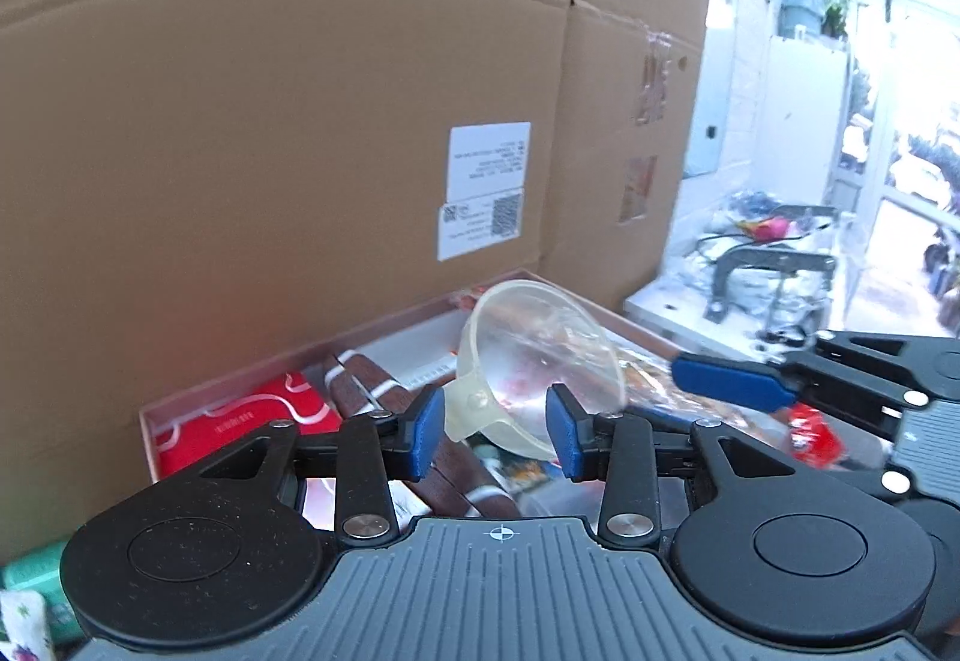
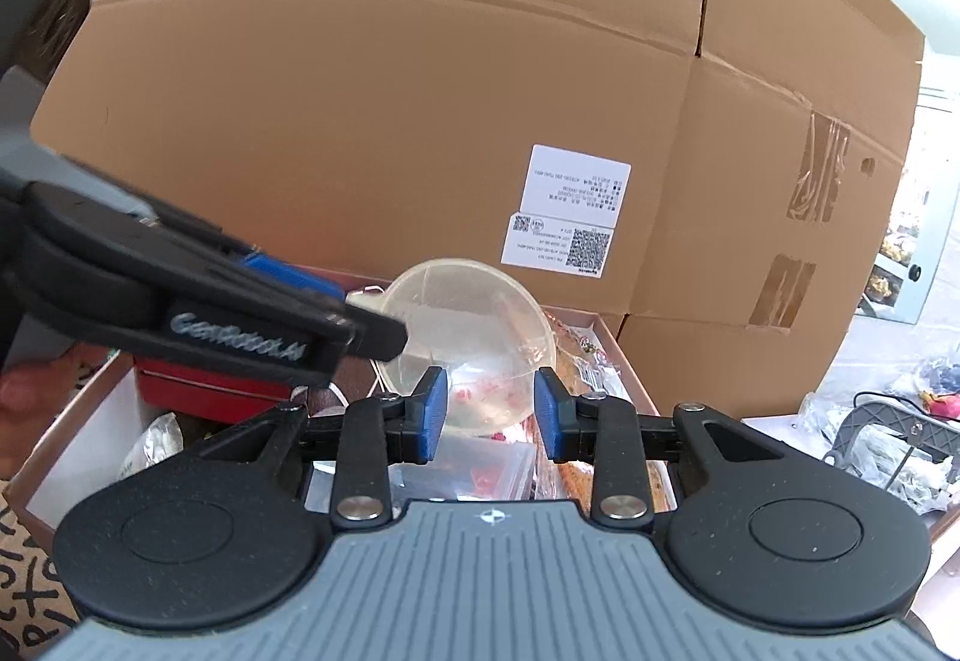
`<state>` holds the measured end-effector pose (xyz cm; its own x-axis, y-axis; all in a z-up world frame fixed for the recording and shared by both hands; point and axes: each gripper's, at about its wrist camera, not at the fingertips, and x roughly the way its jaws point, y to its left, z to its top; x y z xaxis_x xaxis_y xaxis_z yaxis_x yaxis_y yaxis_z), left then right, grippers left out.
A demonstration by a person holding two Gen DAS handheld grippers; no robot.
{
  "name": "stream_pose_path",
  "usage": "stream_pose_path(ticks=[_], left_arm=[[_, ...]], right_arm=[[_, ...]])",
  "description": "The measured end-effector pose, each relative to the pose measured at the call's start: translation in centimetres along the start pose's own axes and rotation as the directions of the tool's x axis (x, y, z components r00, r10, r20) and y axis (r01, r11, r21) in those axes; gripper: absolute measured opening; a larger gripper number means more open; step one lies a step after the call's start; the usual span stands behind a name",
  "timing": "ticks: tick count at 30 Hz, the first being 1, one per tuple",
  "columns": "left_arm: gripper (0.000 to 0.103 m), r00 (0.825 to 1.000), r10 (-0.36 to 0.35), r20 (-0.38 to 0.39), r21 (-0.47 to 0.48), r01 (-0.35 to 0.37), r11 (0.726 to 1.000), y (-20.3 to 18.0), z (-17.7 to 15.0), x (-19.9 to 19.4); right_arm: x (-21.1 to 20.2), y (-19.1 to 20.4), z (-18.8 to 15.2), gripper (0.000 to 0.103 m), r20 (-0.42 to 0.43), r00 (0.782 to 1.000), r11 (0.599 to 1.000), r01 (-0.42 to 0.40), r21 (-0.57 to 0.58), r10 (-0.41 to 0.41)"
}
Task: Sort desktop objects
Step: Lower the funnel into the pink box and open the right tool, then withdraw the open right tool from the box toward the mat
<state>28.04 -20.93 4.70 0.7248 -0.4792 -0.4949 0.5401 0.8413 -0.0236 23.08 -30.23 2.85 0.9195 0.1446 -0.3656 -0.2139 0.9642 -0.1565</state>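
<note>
Tilting over box far edge: funnel, light, slick, thin; rim tab likeliest hold; left claw, right claw agape, empty.

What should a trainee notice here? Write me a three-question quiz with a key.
1. True or false: the right gripper has its jaws shut.
2. The white label is stuck on: A) the cardboard box; B) a fridge; C) a curtain.
3. Fill in: the funnel ahead of both grippers is made of ____ plastic.

Key: 1 false, the jaws stand apart; 2 A; 3 clear.
</note>
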Motion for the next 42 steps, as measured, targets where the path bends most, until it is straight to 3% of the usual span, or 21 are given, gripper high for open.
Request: stream_pose_path(ticks=[4, 7, 13, 15, 16, 17, 18, 20, 26, 34, 42], left_arm=[[0.053, 0.998, 0.047, -0.034, -0.005, -0.047, 0.999, 0.5, 0.1, 1.6], [0.053, 0.998, 0.027, -0.058, -0.086, -0.032, 0.996, 1.8, 0.1, 2.3], [0.056, 0.999, 0.018, -0.04, -0.078, -0.021, 0.997, 1.9, -0.2, 1.6], [0.062, 0.999, 0.028, -0.028, -0.062, -0.029, 0.998, 1.6, -0.4, 1.0], [0.073, 0.999, 0.042, -0.02, -0.059, -0.043, 0.997, 1.5, -0.5, 0.6], [0.086, 0.998, 0.057, -0.01, -0.057, -0.057, 0.997, 1.4, -0.6, 0.1], [0.092, 0.997, 0.071, 0.008, -0.063, -0.071, 0.996, 1.4, -0.7, -0.5], [0.102, 0.995, 0.09, 0.051, -0.071, -0.086, 0.994, 1.4, -1.0, -1.9], [0.103, 0.985, 0.122, 0.121, -0.097, -0.11, 0.989, 2.2, -1.8, -6.3], [0.103, 0.98, 0.148, 0.132, -0.205, -0.119, 0.972, 4.8, -4.9, -12.7], [0.103, 0.96, 0.243, 0.141, -0.215, -0.21, 0.954, 6.6, -11.0, -18.8]], right_arm=[[0.2, -0.4, -0.3, 0.036, -0.004, 1.0, 1.0, -0.002, 0.016, 0.002], [0.2, -0.5, -0.4, 0.036, 0.0, 1.0, 1.0, -0.004, 0.021, 0.004], [0.0, -0.5, -0.5, 0.036, 0.005, 1.0, 1.0, -0.003, 0.024, 0.003], [-0.2, -0.4, -0.5, 0.036, 0.013, 1.0, 1.0, 0.0, 0.025, 0.0], [-0.6, -0.2, -0.5, 0.038, 0.025, 1.0, 1.0, 0.002, 0.023, -0.003], [-0.9, -0.1, -0.4, 0.044, 0.036, 0.999, 1.0, 0.005, 0.02, -0.006], [-1.3, 0.1, -0.4, 0.049, 0.048, 0.999, 1.0, 0.008, 0.018, -0.009], [-2.1, 0.4, -0.3, 0.074, 0.072, 0.997, 1.0, 0.013, 0.013, -0.014], [-4.4, 1.3, 0.0, 0.102, 0.143, 0.989, 1.0, 0.03, 0.0, -0.03], [-8.2, 3.7, 0.0, 0.102, 0.189, 0.982, 0.999, 0.005, -0.033, 0.001], [-11.6, 7.2, -0.7, 0.102, 0.22, 0.972, 0.996, -0.069, -0.052, 0.079]])
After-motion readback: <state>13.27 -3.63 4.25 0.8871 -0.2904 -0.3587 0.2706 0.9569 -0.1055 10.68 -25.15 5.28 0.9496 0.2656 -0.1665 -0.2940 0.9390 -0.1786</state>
